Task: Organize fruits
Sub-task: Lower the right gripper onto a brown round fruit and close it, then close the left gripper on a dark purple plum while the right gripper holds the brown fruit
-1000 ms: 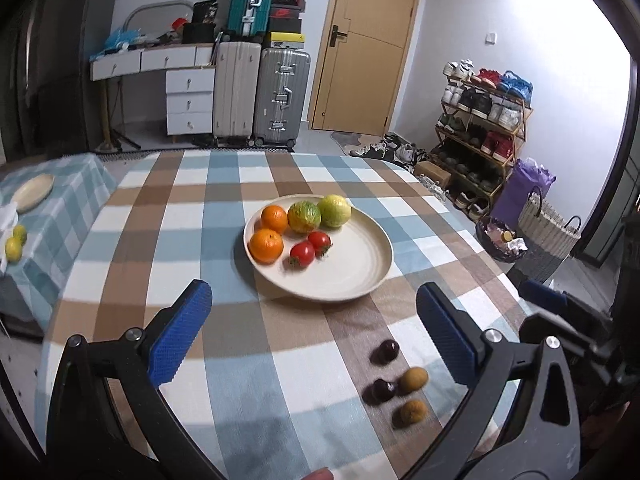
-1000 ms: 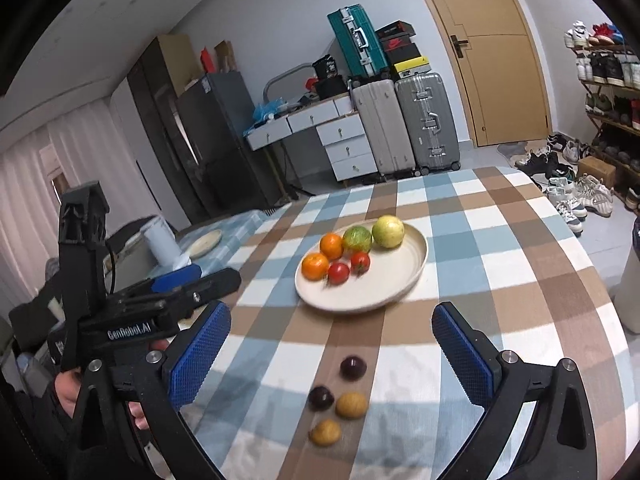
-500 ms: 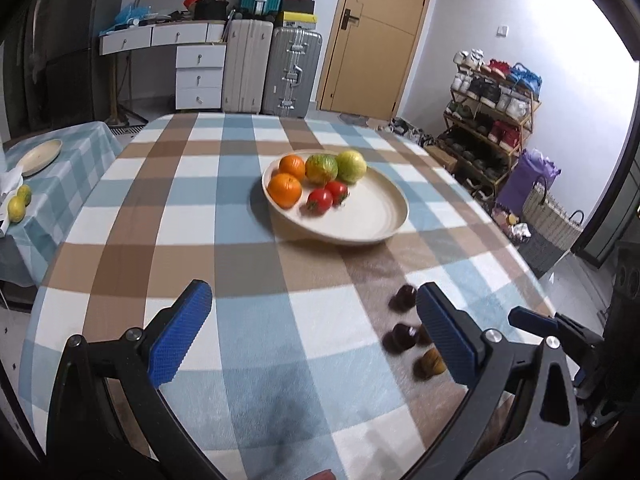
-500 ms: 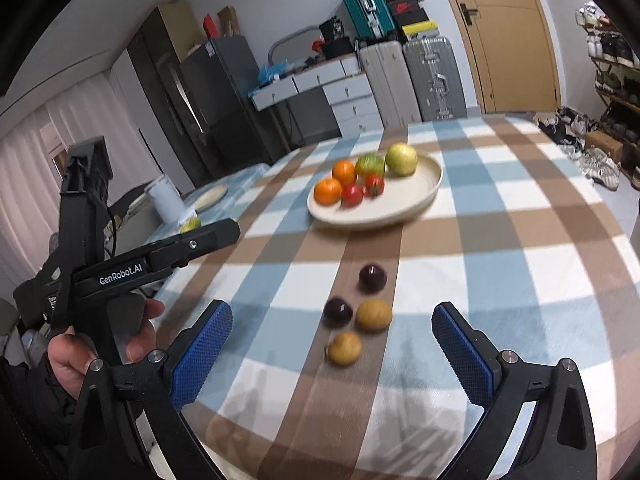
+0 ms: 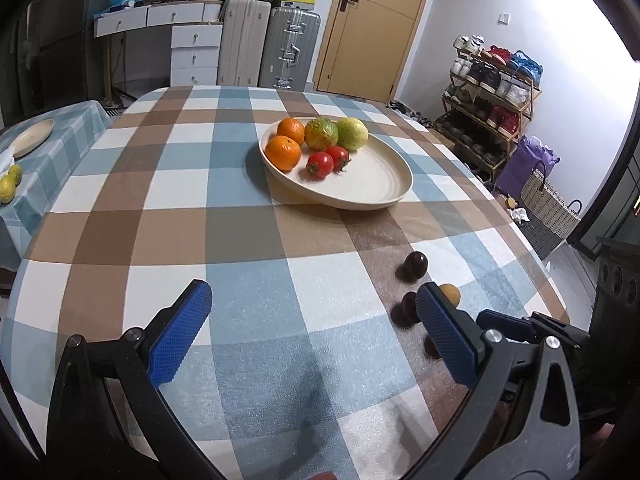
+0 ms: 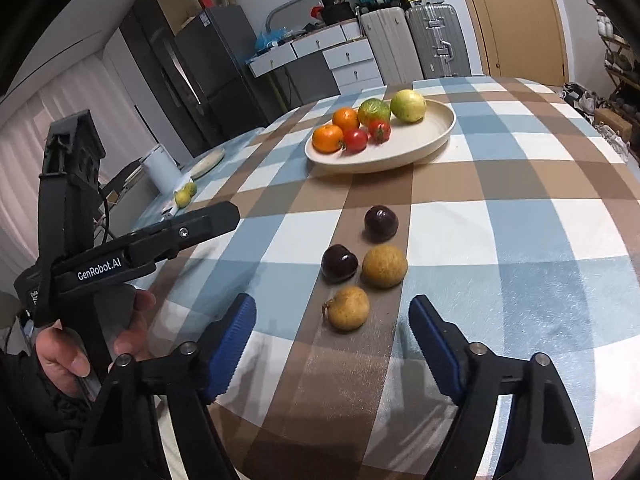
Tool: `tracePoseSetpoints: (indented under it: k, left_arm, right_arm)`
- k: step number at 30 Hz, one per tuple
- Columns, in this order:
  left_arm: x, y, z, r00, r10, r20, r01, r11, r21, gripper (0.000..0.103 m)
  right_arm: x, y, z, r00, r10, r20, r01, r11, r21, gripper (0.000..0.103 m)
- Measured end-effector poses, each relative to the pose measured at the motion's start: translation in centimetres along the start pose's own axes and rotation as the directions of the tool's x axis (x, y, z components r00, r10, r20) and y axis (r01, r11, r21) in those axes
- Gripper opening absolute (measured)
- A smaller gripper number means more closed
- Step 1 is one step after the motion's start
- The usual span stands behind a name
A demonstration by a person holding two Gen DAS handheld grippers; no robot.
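A cream plate [image 5: 372,184] [image 6: 420,140] on the checked tablecloth holds two oranges [image 6: 328,138], two tomatoes [image 6: 356,139], a green-orange fruit [image 6: 373,110] and a yellow-green fruit [image 6: 408,105]. Nearer me lie two dark plums [image 6: 381,222] [image 6: 339,263] and two tan round fruits [image 6: 385,266] [image 6: 349,307]. My right gripper [image 6: 332,340] is open and empty, low over the table just short of the nearest tan fruit. My left gripper [image 5: 312,328] is open and empty over the cloth, left of the loose fruits [image 5: 414,266]; its right finger hides part of them.
A side table at the left carries a second plate [image 5: 32,136] and small yellow-green fruits [image 5: 8,188]. Suitcases [image 5: 288,48], drawers, a door and a shoe rack [image 5: 492,96] stand beyond the table. A woven basket [image 5: 548,204] sits on the floor at right.
Both grippers have come down and forward towards the table. The right gripper has closed in on the loose fruits. No fruit has moved.
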State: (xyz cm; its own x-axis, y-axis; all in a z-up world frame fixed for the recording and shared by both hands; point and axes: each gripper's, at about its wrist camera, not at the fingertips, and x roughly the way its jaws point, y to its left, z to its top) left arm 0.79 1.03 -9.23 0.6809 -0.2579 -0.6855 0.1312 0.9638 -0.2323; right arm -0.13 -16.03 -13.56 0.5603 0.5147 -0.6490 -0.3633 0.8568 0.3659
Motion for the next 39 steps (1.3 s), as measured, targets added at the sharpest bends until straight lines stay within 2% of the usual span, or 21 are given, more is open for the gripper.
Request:
tracePoseSetpoints:
  k: [2, 4, 11, 15, 18, 25, 31, 39]
  left_arm:
    - [0.3, 0.0, -0.1, 1.000, -0.005, -0.006, 0.005, 1.000, 0.001, 0.102]
    - [0.3, 0.0, -0.1, 1.000, -0.008, -0.008, 0.008, 1.000, 0.000, 0.102]
    - [1.0, 0.2, -0.5, 1.000, -0.015, -0.027, 0.015, 1.000, -0.009, 0.102]
    - [1.2, 0.2, -0.5, 0.999, -0.017, -0.033, 0.017, 1.000, -0.006, 0.102]
    - [1.2, 0.1, -0.6, 0.999, -0.016, -0.033, 0.016, 1.000, -0.004, 0.102]
    - [1.4, -0.2, -0.6, 0.999, -0.017, -0.047, 0.017, 1.000, 0.005, 0.102]
    - [2.2, -1.1, -0.5, 0.997, -0.030, -0.072, 0.032, 0.999, 0.032, 0.102]
    - [4.5, -3.8, -0.4, 0.991, -0.028, -0.128, 0.045, 0.990, 0.137, 0.102]
  right_arm:
    - [0.3, 0.2, -0.1, 1.000, 0.005, -0.007, -0.005, 1.000, -0.007, 0.078]
    - [0.7, 0.4, -0.1, 1.000, -0.003, -0.017, 0.002, 1.000, -0.027, 0.066]
    - [1.8, 0.4, -0.4, 0.999, -0.016, -0.048, 0.015, 1.000, -0.024, 0.056]
    - [2.0, 0.4, -0.3, 0.999, -0.029, -0.045, 0.027, 0.999, -0.028, 0.042]
    - [2.2, 0.4, -0.3, 0.998, -0.044, -0.045, 0.043, 0.998, -0.035, 0.025]
    - [1.8, 0.0, -0.5, 0.999, -0.039, -0.031, 0.038, 0.999, -0.028, 0.024]
    - [0.5, -1.0, -0.3, 1.000, -0.012, 0.025, 0.012, 1.000, 0.009, 0.024]
    - [-1.8, -3.0, 0.3, 0.995, -0.016, 0.102, 0.012, 0.999, 0.047, 0.024]
